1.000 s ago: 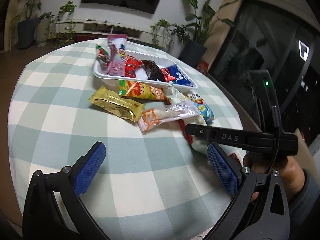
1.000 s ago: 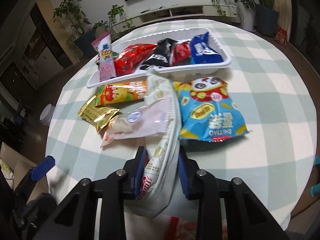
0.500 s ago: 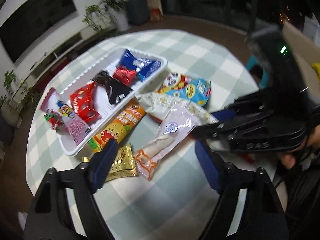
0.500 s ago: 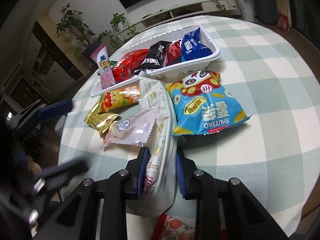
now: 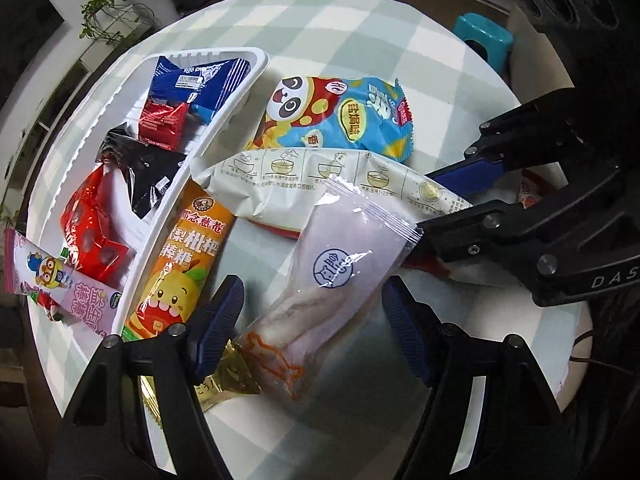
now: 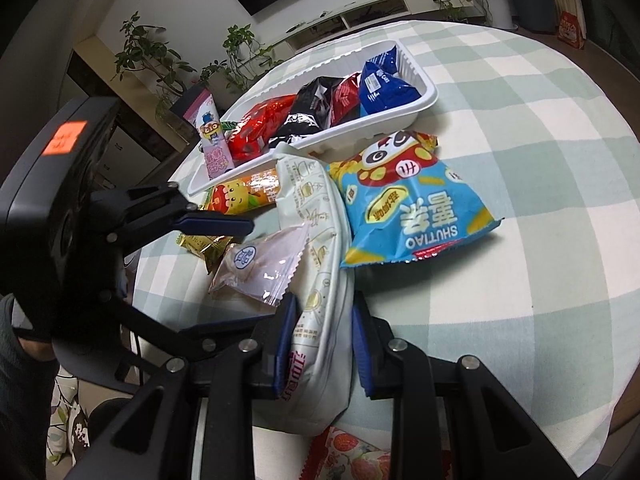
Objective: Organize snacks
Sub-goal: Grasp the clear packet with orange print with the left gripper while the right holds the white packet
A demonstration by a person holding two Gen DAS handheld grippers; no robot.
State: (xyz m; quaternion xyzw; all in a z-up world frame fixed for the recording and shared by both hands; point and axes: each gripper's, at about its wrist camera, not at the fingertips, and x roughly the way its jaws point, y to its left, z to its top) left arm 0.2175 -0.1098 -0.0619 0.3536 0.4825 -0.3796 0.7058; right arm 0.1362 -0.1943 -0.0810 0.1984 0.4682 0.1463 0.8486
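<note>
A white tray point(image 5: 244, 92) point(image 6: 424, 109) holds several snack packs. Beside it on the checked table lie an orange pack point(image 5: 188, 256) point(image 6: 244, 194), a gold pack point(image 5: 224, 380) point(image 6: 202, 246), a clear pink-tinted pastry pack point(image 5: 336, 276) point(image 6: 260, 266), a long white pack point(image 5: 320, 178) point(image 6: 320, 280) and a blue panda chips bag point(image 5: 340, 116) point(image 6: 412, 208). My left gripper point(image 5: 312, 316) point(image 6: 224, 272) is open, its fingers either side of the pastry pack, just above it. My right gripper point(image 6: 322, 344) point(image 5: 452, 208) is shut on the near end of the long white pack.
A strawberry-print pack point(image 6: 352, 456) lies at the table's near edge under my right gripper. A pink pack point(image 5: 60, 284) leans over the tray's end. A teal stool point(image 5: 486, 40) stands beyond the table. Plants and a TV stand line the far wall.
My left gripper has swung over the table and come down around the pastry pack. My right gripper keeps its hold on the white pack and has hardly moved.
</note>
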